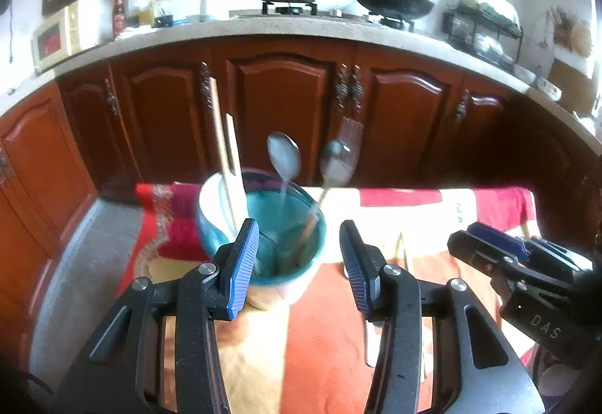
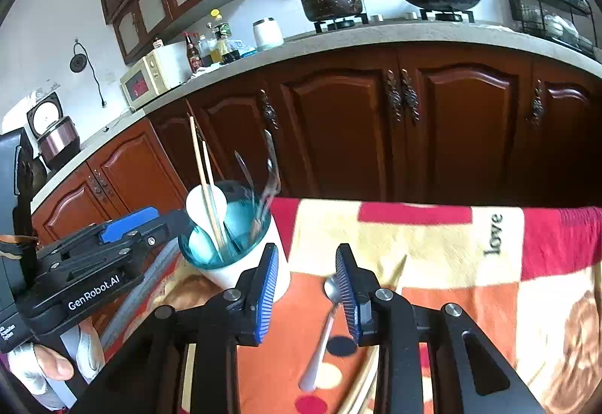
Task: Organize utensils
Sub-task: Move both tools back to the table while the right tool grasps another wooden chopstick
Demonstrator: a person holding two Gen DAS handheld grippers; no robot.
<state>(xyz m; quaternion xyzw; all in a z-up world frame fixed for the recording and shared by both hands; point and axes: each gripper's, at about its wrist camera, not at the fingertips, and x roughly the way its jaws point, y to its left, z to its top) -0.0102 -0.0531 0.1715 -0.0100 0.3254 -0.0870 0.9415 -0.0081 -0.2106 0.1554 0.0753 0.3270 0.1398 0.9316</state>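
You are between pickups: the teal-lined cup [image 2: 229,244] already holds a pair of chopsticks [image 2: 205,184], a white ladle-like spoon [image 2: 205,205] and a couple of metal spoons [image 1: 284,156], while at least one metal spoon [image 2: 320,338] lies on the patterned cloth [image 2: 432,263] just right of the cup and nearer to you. Pale sticks, probably more chopsticks, lie just beside it, but most of their length is hidden under your tool.

Your left gripper [image 1: 301,263] stands with its jaws parted and nothing between the pads; its left finger is right at the cup's near rim, and I cannot tell whether it touches. In the right wrist view that gripper sits just left of the cup, angled down toward it.

Your right gripper [image 2: 306,286] is also released, jaws partly apart and empty, pointing down at the cloth just right of the cup. The loose spoon's bowl sits by the tip of its right finger, with the handle running back under the tool toward you.

The next move, as I judge it, is yours on the right: bring the jaws over the spoon's neck or handle so it lies across the gap, close firmly, then lift and drop it handle-first into the cup. The handle is thin and flat on soft cloth, so press low to get under it. Keep the left gripper near the cup to steady it, since a knock could tip it.
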